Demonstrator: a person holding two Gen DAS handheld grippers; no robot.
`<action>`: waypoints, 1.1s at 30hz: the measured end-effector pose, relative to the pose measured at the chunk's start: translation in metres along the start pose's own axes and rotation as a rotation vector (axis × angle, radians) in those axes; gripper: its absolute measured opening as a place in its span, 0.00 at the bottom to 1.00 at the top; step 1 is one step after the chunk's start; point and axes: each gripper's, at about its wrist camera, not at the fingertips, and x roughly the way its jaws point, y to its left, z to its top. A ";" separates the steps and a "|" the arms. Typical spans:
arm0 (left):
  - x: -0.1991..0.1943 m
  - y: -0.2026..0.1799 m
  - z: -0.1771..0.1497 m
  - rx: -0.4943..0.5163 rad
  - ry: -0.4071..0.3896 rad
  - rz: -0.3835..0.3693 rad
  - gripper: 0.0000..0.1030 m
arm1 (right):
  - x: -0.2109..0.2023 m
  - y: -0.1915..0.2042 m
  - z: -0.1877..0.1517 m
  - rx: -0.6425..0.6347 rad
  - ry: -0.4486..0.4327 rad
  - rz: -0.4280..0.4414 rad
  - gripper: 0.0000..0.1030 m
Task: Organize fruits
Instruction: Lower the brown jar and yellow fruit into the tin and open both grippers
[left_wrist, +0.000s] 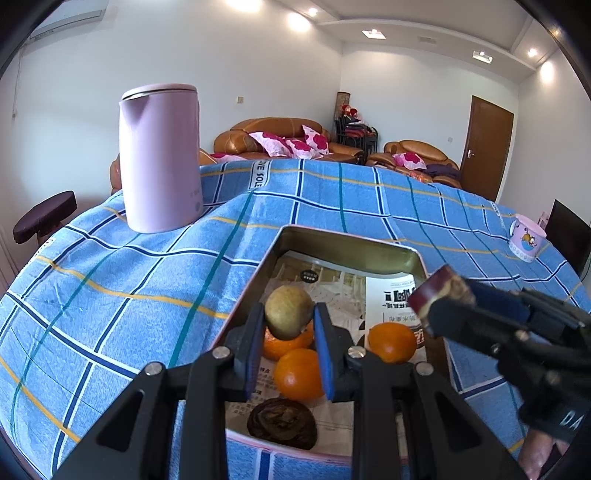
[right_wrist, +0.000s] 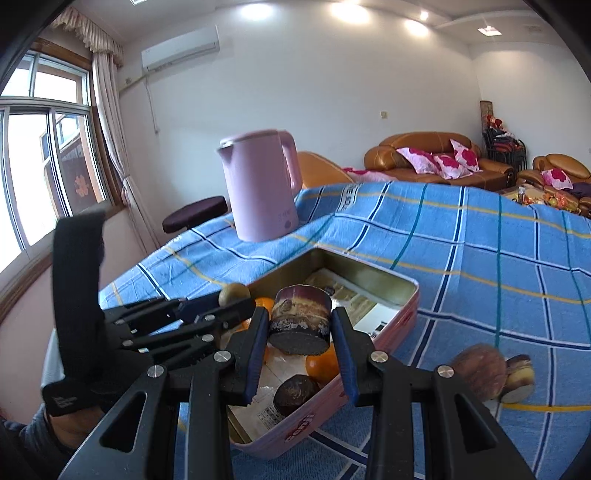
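My left gripper is shut on a brown-green kiwi, held above an open metal tin lined with printed paper. In the tin lie three oranges and a dark brown round piece. My right gripper is shut on a stubby purple-skinned cut piece over the tin's near side. In the right wrist view the left gripper shows at the left with the kiwi. In the left wrist view the right gripper enters from the right.
A tall pink kettle stands on the blue checked tablecloth behind the tin. A pale mug sits far right. Two more brown cut pieces lie on the cloth right of the tin. A dark stool stands beyond the table edge.
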 end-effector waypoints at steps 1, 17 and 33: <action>0.000 0.001 0.000 -0.001 0.003 0.000 0.27 | 0.003 0.000 -0.001 -0.002 0.008 0.000 0.36; 0.009 0.003 -0.004 -0.001 0.028 0.003 0.27 | 0.023 0.005 -0.006 -0.020 0.069 -0.003 0.36; 0.011 0.007 -0.007 -0.004 0.039 0.003 0.27 | 0.032 0.010 -0.005 -0.039 0.108 -0.015 0.36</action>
